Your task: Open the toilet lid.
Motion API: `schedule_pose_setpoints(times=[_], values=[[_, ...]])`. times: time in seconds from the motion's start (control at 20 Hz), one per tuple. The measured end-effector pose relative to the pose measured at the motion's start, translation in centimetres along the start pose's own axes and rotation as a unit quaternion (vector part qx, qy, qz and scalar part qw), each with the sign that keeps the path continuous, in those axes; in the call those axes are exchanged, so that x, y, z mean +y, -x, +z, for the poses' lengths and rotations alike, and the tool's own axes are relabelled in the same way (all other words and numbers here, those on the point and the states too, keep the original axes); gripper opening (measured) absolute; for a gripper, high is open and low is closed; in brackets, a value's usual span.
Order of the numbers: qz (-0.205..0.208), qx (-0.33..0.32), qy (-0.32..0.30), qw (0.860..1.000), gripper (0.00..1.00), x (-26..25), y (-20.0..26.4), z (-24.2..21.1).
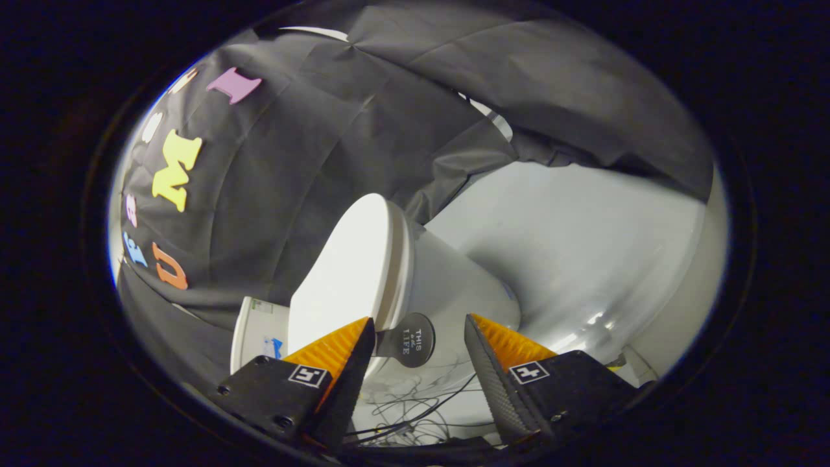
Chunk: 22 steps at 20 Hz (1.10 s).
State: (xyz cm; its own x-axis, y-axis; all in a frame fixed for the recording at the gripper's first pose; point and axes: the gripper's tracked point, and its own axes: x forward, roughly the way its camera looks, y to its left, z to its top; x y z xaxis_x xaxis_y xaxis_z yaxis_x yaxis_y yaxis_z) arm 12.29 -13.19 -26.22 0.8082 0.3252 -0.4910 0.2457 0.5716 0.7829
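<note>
Gripper [419, 329] spread wide, holding nothing. Toilet lid [347, 272] just ahead of fingers, closed on bowl [454, 279], round tab [410, 339] at its front edge between fingertips. Risk: slipping off smooth rim, lid dropping back.

The toilet lid [347, 272] looks like smooth, hard plastic with a satin sheen and no texture. The toilet bowl [454, 285] under it has a glossy, glazed ceramic look. A round tab [410, 340] at the lid's front edge is dark, with a dull metallic or plastic face. The floor [583, 259] is smooth and semi-glossy and carries bright reflections. The booth wall [311, 143] is matt woven cloth, creased and folded. The gripper [420, 344] stands open; its finger pads [337, 347] are ribbed and rubbery, their inner faces finely textured, and the finger mounts [272, 389] are matt plastic with screw heads. Thin wires [415, 415] lie between the fingers.
</note>
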Motion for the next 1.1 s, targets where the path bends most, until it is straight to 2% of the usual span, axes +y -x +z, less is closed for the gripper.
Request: schedule_pose_setpoints(times=[0.1,0.2,0.4,0.45,0.55,0.7,0.85,1.1], values=[[0.023,0.005,-0.029,0.999,0.80,0.2,-0.1,0.0],[0.026,0.018,-0.050,0.998,0.71,-0.1,-0.3,-0.4],[0.060,0.028,-0.059,0.996,0.54,0.8,-0.4,-0.6],[0.077,0.039,-0.057,0.995,0.49,1.5,-0.5,-1.1],[0.072,0.048,-0.054,0.995,0.37,1.3,-1.1,-1.8],[0.086,0.041,-0.065,0.993,0.18,1.6,-0.7,-1.4],[0.097,0.037,-0.077,0.992,0.11,1.8,-0.8,-1.3],[0.079,0.026,-0.068,0.994,0.06,2.2,-0.9,-1.2]])
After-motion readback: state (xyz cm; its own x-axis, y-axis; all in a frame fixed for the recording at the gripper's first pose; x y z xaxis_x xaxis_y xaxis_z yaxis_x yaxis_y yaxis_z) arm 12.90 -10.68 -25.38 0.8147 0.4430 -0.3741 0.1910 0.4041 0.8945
